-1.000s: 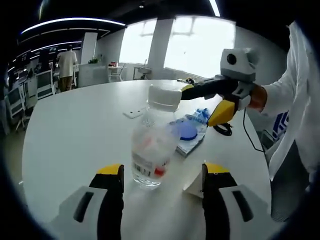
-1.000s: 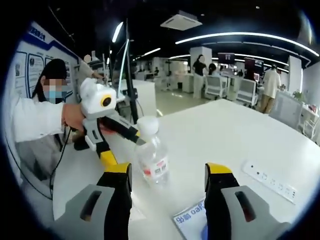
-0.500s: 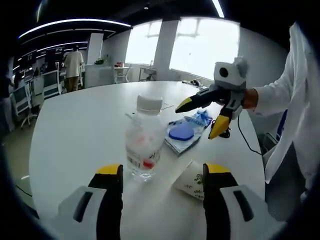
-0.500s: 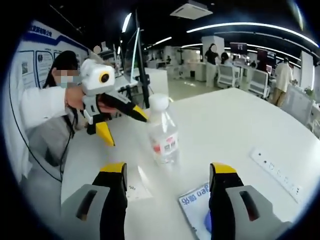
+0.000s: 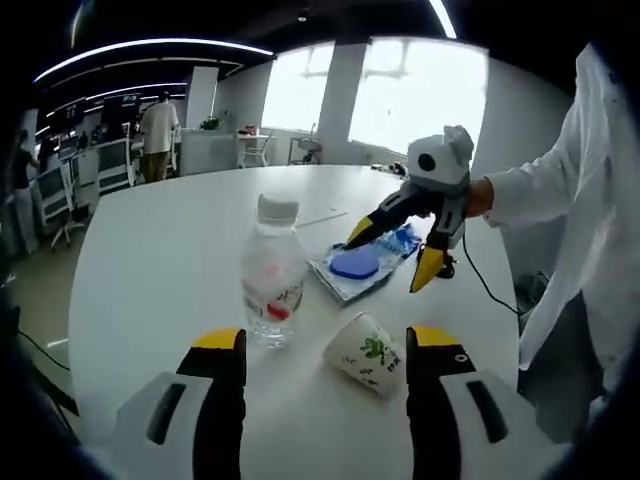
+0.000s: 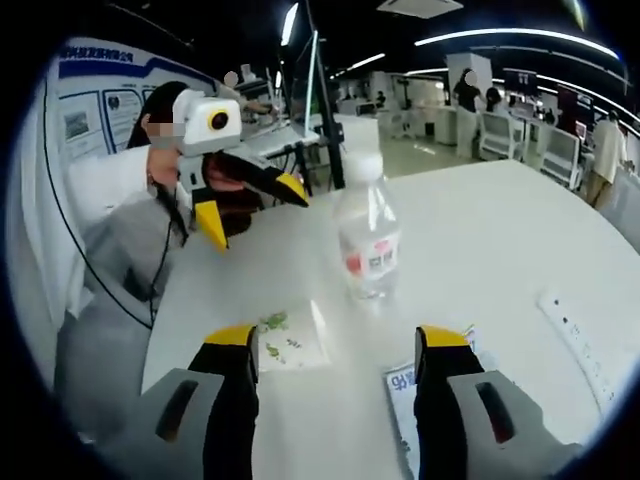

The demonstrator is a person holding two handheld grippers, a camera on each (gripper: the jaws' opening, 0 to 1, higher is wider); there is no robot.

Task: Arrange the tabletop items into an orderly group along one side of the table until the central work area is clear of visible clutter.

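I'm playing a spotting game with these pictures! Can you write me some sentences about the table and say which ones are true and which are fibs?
1. The water bottle stands upright with its cap on. True.
2. The paper cup stands upright. False: it lies on its side.
3. The left gripper holds the bottle. False: its jaws are open, holding nothing.
4. The right gripper is open. True.
5. A power strip lies on the white table. True.
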